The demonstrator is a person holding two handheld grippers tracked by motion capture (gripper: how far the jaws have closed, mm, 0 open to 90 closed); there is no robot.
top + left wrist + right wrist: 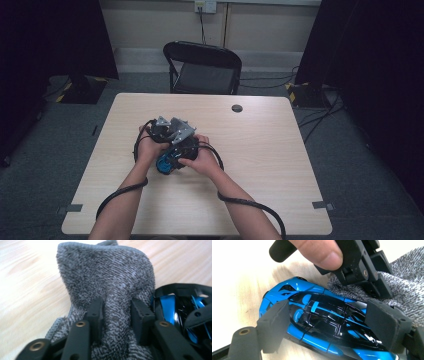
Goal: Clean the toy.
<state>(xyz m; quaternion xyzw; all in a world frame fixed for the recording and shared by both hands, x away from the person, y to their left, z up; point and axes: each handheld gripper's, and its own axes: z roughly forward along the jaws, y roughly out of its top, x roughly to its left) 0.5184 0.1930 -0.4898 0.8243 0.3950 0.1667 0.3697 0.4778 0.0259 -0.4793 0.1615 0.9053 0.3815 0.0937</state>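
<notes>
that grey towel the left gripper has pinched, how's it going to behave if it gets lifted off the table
Probably floppy: the grey towel already bunches into a soft fold between the jaws of the left hand-held gripper. Its looped pile looks grippy, so slipping seems unlikely. It likely weighs little and would drape, perhaps brushing the blue toy car beside it.

Bare forearms, no sleeves. Black grippers: left gripper [161,131], right gripper [181,146]; grey three-cornered plates, brass-ringed holes, black cables.
</notes>
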